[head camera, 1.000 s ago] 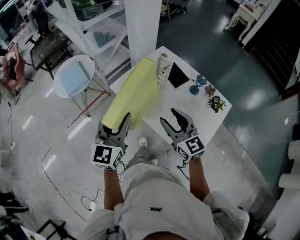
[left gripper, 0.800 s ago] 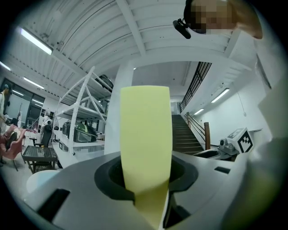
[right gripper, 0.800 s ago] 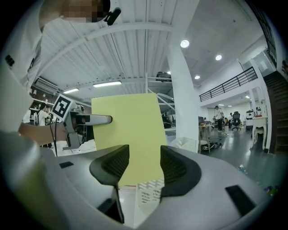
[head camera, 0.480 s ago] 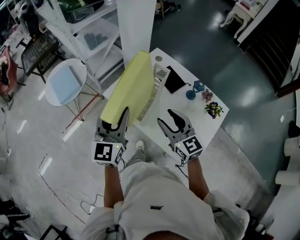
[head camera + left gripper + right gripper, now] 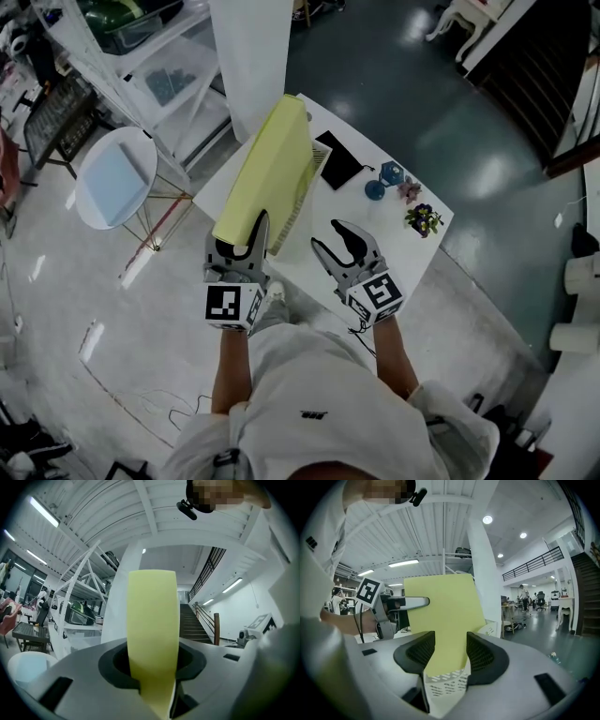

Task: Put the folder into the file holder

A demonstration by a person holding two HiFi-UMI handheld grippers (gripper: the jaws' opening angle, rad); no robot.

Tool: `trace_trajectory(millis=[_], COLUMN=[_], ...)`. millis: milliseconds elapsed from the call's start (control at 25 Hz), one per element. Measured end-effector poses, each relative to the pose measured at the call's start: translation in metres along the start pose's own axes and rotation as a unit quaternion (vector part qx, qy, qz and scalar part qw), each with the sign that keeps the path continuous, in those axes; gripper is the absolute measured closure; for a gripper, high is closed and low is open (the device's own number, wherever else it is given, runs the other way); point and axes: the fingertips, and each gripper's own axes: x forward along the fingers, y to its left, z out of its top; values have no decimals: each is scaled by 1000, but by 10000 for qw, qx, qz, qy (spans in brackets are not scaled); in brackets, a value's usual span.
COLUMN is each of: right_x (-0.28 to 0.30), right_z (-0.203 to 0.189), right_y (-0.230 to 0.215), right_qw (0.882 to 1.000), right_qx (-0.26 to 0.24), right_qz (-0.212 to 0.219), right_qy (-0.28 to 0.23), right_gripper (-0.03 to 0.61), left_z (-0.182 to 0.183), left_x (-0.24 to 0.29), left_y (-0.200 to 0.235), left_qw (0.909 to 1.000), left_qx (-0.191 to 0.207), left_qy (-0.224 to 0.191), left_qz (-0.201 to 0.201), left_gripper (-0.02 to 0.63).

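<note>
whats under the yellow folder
The white file holder: only its slotted side shows past the folder, held by the left hand-held gripper. The rest, and the table beneath, is covered.

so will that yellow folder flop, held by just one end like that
Probably fairly stiff: the yellow folder stands out straight from the left gripper, pinched only at its near end, without visible sag. Likely light, since one narrow grip seems to carry it. It may twist if it catches the file holder.

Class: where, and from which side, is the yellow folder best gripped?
Probably the near edge of the yellow folder, from the person's side, as the left claw grips it: thin, flat, jaws close across its faces, far end free for the file holder.
</note>
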Motion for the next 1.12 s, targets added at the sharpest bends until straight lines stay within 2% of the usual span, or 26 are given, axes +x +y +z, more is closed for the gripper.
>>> trace_trajectory(millis=[160,440,640,920,1120], right_x=[2,5,4,0,1], right_z=[-10,-29,-40,-49,-47], right_y=[-6,-12,-16,-17,-8], right_qw=[9999,9993,9986,9978,9982], right_qx=[79,192,243,291,243], right_qz=[-84,-210,-352,-512,-476], right_qy=[87,246,304,306,253], right_gripper=[365,365,364,364,364], left_z=[-22,-70,-99,-127,-134], left_x=[10,15,21,33,32], left_y=[-6,-9,-13,-21,-21], left_qw=[9999,9995,9985,9965,9962], left_qx=[92,19,150,283,353], left_qy=[119,326,533,786,801], left_qz=[-15,-11,-10,-75,-25], left_gripper=[439,436,426,408,393])
